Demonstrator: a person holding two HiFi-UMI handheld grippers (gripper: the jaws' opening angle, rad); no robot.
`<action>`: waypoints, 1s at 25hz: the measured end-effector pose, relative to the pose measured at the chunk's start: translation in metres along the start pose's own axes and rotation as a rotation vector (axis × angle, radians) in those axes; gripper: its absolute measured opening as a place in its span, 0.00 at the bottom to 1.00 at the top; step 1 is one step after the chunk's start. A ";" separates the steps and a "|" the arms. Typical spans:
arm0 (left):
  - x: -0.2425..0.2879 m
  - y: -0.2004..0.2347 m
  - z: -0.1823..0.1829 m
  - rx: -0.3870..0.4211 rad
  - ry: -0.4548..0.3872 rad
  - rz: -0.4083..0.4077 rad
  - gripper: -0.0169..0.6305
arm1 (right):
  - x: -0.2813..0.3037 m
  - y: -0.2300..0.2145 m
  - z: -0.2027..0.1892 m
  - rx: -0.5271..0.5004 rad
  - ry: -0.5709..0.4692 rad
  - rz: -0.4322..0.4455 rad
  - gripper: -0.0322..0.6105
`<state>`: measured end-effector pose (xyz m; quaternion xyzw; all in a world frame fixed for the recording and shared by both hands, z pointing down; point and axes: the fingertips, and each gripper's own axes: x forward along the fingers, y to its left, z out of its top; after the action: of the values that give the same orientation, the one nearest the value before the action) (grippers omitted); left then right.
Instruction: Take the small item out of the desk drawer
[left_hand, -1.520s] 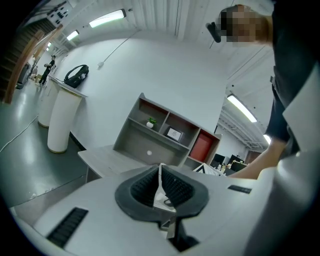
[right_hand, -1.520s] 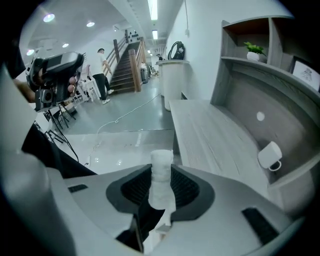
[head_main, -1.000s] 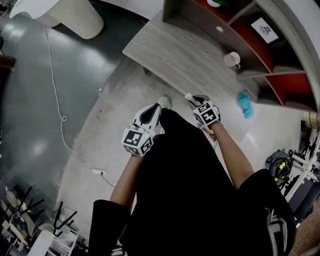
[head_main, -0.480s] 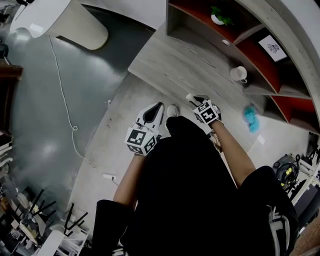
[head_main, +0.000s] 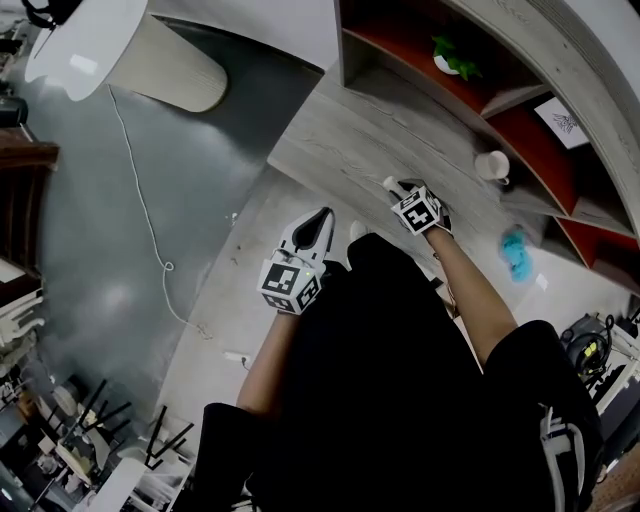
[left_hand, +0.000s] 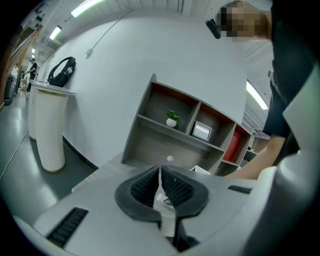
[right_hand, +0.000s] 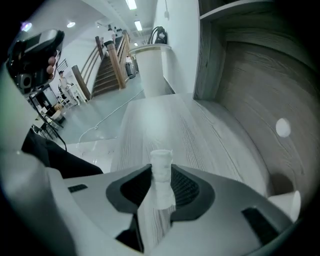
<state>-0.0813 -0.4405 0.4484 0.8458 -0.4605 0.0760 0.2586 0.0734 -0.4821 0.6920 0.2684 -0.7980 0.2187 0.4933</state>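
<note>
My right gripper (right_hand: 161, 187) is shut on a small white cylindrical item (right_hand: 161, 172), which stands upright between the pads and sticks out above them. In the head view this gripper (head_main: 395, 186) hangs over the near edge of the grey wooden desk (head_main: 370, 135), the small white item (head_main: 387, 183) at its tip. My left gripper (head_main: 320, 222) is lower and to the left, off the desk and over the floor. Its jaws (left_hand: 160, 186) are shut with nothing between them. No drawer shows in any view.
A shelf unit (head_main: 480, 60) stands at the back of the desk with a potted plant (head_main: 452, 55) and a picture frame (left_hand: 202, 131). A white mug (head_main: 492, 165) and a blue object (head_main: 516, 252) lie to the right. A white pillar (head_main: 150, 60) and a cable (head_main: 150, 235) are on the left floor.
The head view has swung a little, so the desk and shelves sit further right and higher. Both grippers keep their places by the person's body, and their jaws have not changed.
</note>
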 end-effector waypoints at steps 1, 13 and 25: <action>0.003 0.003 0.002 -0.002 -0.002 0.005 0.06 | 0.004 -0.005 0.004 0.003 -0.002 -0.003 0.24; 0.027 0.027 0.002 -0.019 0.066 -0.059 0.06 | 0.048 -0.037 0.013 -0.089 0.087 -0.096 0.25; 0.022 0.076 0.007 0.012 0.133 -0.191 0.06 | 0.047 -0.033 0.009 -0.008 0.062 -0.207 0.44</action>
<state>-0.1315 -0.4940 0.4783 0.8805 -0.3590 0.1098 0.2894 0.0709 -0.5228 0.7337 0.3405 -0.7513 0.1715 0.5387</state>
